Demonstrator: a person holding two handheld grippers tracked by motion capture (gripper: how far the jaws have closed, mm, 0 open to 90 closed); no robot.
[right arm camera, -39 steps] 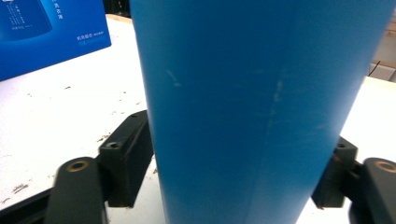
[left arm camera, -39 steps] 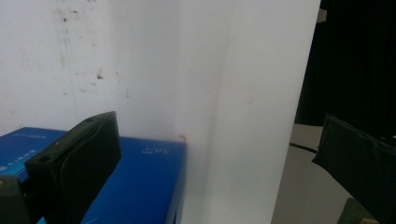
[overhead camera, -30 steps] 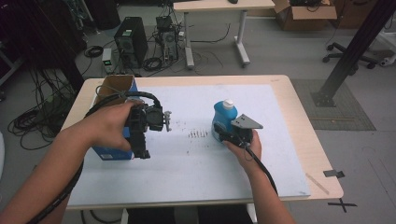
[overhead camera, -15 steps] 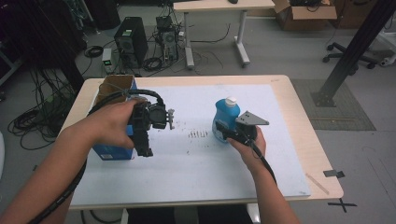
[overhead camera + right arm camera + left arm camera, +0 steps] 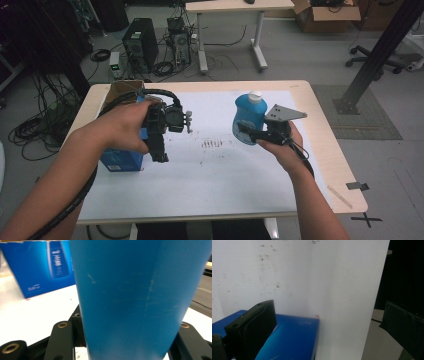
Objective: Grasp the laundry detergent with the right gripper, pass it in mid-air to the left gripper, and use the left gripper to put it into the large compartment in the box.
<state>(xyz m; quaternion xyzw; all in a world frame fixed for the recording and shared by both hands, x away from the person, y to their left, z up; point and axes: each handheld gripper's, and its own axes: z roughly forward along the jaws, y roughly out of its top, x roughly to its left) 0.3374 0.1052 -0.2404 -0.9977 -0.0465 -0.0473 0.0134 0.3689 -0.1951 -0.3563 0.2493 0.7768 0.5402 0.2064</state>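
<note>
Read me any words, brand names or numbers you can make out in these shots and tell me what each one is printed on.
"58" followed by small unreadable characters: low on the front of the blue box, right gripper view.
Vertical white lettering on the bottle pictured on that box: too blurred to read.
Faint print on the box's top face, left gripper view: too blurred to read.
Blue bottle held in the right gripper: no legible label.

My left gripper (image 5: 162,131) is black and blocky, a round dial with pale knobs at its 3 o'clock; a ribbed black cable loops from its top; my right gripper (image 5: 250,132) carries a grey three-cornered plate, brass-ringed screw holes on its black jaws; forearms bare, no sleeves.
</note>
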